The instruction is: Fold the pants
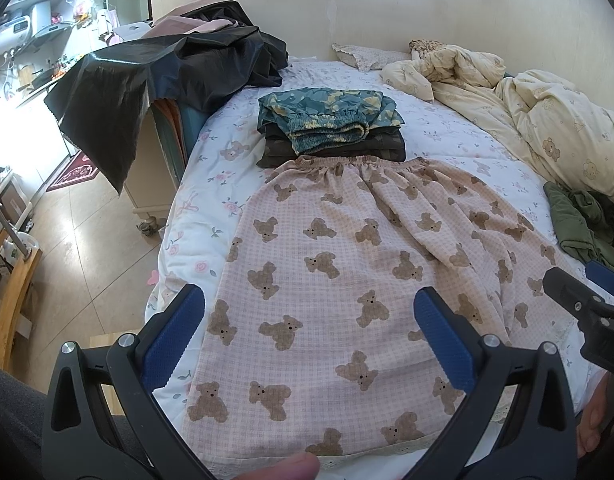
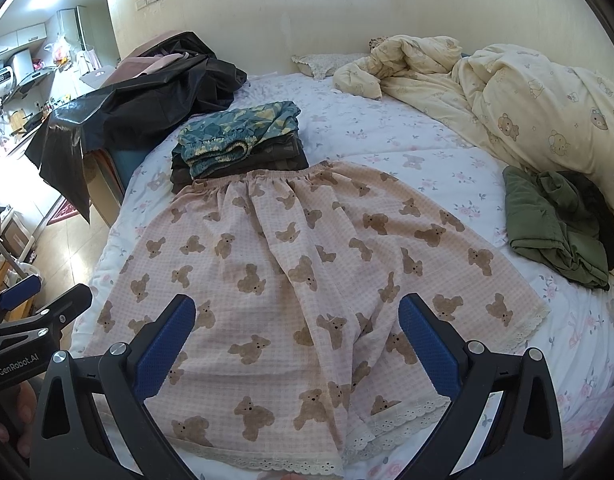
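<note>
Nearest the lens, the left tool [image 1: 309, 312] hangs with its blue pads spread wide and nothing between them, and the right tool [image 2: 297, 320] is spread just as wide and equally empty; each tool's base runs off the bottom edge of its own view. A blurred fingertip pokes in at 6 o'clock of the left view, too cut off to say more. Just beyond the pads lie the pants [image 2: 291, 276], spread flat on the bed [image 2: 387, 128]: pale pink check printed with brown bears, lace-trimmed hems toward 6 o'clock, gathered elastic waistband toward 12 o'clock. The two legs lie side by side, the right-hand one angled out toward 4 o'clock in the right view, and their inner edges overlap, so the seam between them is hard to trace. At 12 o'clock, touching the waistband, sits a stack of folded clothes [image 2: 239, 140], a teal patterned piece on darker ones whose lower layers are mostly hidden. At 3 o'clock a crumpled olive garment [image 2: 555, 228] rests near a cream quilt [image 2: 527, 96]. At 10 o'clock black shiny fabric [image 1: 155, 76] drapes over furniture, hiding what is beneath.
</note>
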`<state>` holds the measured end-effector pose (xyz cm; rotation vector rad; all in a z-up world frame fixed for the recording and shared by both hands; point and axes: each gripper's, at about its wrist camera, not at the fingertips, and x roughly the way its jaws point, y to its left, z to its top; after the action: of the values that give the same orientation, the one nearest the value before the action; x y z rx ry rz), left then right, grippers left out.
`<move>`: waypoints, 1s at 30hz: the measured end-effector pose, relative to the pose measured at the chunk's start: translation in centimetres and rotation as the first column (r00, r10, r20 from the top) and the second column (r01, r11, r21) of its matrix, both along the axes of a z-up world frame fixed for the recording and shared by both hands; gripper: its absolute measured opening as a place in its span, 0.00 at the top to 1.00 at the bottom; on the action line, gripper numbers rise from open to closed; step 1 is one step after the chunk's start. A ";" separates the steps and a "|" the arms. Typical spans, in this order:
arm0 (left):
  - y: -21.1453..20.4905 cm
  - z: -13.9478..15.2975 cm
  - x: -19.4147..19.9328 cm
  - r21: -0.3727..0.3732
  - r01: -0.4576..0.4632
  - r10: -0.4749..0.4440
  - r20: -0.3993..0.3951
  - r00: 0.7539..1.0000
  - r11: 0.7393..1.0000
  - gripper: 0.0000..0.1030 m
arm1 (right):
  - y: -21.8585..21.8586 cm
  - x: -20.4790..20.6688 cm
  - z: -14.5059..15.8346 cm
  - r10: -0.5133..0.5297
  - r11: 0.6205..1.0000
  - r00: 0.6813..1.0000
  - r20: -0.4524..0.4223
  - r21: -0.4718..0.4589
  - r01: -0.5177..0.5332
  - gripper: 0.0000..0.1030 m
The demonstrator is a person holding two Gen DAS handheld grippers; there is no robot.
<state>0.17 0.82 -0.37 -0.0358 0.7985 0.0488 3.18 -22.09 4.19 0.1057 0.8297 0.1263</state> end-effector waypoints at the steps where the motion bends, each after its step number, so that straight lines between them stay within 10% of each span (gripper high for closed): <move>1: 0.0 0.0 0.0 0.000 0.000 0.000 0.000 1.000 1.000 0.00 | 0.0 0.0 0.0 0.000 1.000 1.000 0.001 0.000 0.000 0.00; 30: 0.0 -0.2 0.3 0.014 -0.011 0.012 -0.025 1.000 1.000 0.00 | -1.3 0.1 -1.3 -0.032 0.999 0.998 -0.046 0.023 0.033 0.00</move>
<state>0.51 0.87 -0.59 -0.0264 0.8226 0.0658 3.25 -23.39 2.85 0.1449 0.8721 0.1038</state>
